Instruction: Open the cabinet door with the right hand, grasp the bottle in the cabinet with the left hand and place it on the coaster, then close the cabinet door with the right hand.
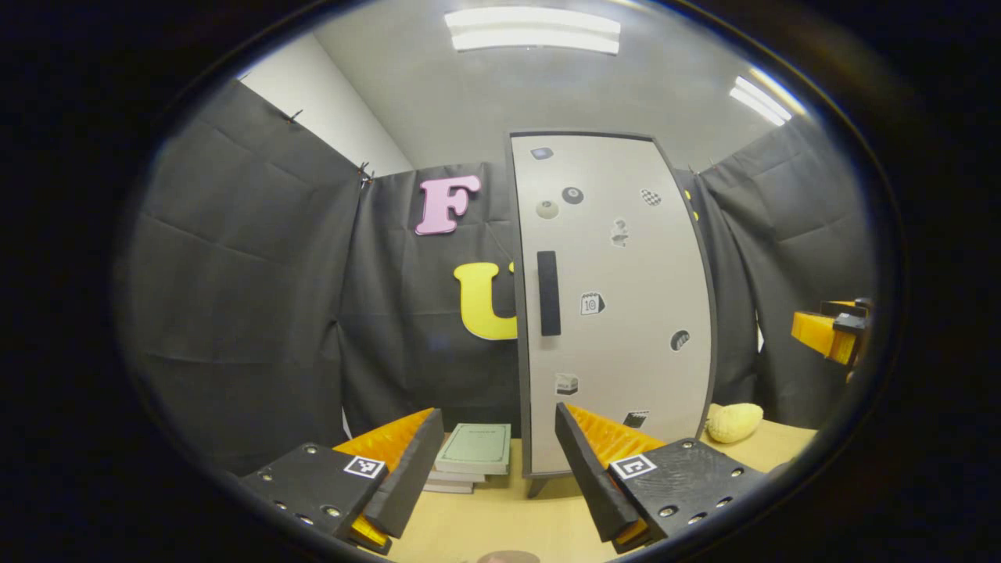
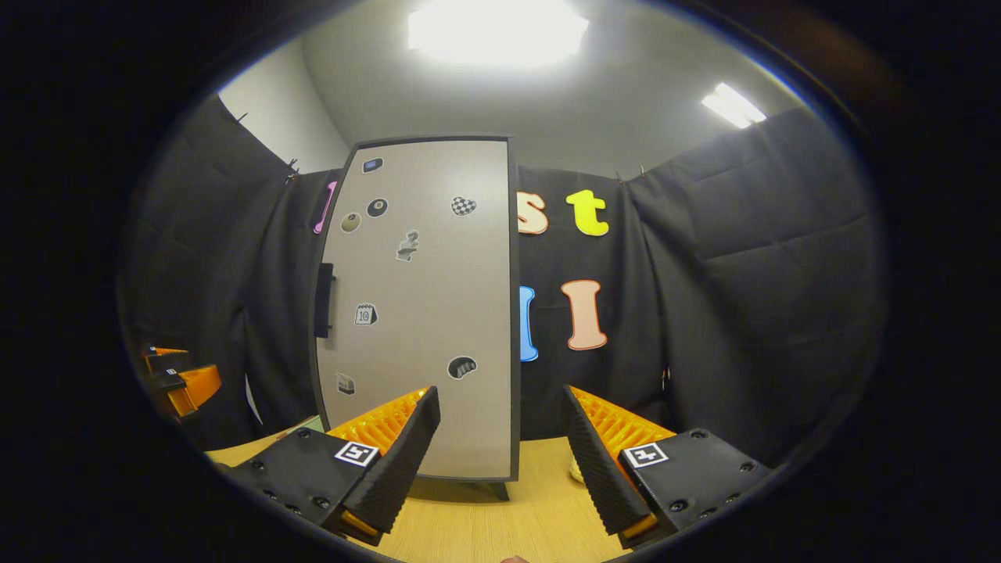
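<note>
Cabinet door (image 1: 618,305) closed, calendar sticker (image 1: 592,303) reading "10"; both grippers' jaws open, empty.

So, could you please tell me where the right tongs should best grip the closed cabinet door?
Probably the dark vertical handle on the cabinet door left edge. It is a narrow upright bar, so come head-on with the open right tongs straddling it sideways.

Left gripper (image 1: 493,461): wedge-shaped ribbed fingers, black screw-studded mounting blocks, square black-white marker tags. Right gripper (image 2: 500,446): same build, same tags.
</note>
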Action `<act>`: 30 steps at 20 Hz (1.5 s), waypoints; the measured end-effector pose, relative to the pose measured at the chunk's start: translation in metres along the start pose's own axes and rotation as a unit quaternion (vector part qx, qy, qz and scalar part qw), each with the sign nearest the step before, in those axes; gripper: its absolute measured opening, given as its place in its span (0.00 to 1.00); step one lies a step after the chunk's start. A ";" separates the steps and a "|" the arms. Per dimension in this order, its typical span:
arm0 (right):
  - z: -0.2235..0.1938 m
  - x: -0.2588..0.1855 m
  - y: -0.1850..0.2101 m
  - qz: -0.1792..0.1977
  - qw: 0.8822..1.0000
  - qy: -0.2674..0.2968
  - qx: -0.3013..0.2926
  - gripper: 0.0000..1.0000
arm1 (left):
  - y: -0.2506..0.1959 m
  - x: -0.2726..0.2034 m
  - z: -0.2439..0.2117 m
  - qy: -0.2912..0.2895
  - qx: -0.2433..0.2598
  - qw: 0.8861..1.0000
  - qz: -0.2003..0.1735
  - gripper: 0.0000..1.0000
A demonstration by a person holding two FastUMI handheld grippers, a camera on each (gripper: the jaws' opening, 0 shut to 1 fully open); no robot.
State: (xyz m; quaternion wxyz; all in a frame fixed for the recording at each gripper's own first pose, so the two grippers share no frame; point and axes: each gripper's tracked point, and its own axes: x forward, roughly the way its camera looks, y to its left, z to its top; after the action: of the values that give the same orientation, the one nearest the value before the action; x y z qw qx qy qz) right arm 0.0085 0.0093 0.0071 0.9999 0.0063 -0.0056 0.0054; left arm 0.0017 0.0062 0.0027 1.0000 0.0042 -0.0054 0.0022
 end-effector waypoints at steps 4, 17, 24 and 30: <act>0.001 0.004 0.006 0.004 1.000 0.001 0.002 0.97 | 0.005 0.002 0.001 -0.002 0.004 1.000 0.004 0.87; 0.040 0.047 0.064 0.063 0.998 -0.014 0.005 0.97 | 0.066 -0.011 0.003 -0.007 0.009 0.998 0.056 0.87; 0.068 0.081 0.124 0.112 0.993 -0.023 0.002 0.97 | 0.132 -0.026 -0.004 0.002 0.014 0.993 0.116 0.87; 0.078 0.110 0.180 0.143 0.990 -0.019 0.010 0.97 | 0.193 -0.049 -0.014 0.013 0.022 0.985 0.169 0.88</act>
State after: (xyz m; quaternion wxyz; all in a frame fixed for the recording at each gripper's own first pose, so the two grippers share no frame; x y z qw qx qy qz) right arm 0.1156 0.1893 0.0888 0.9886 0.0159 -0.0256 0.1478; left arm -0.0476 0.1986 -0.0103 0.9849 0.0247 0.0071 0.1714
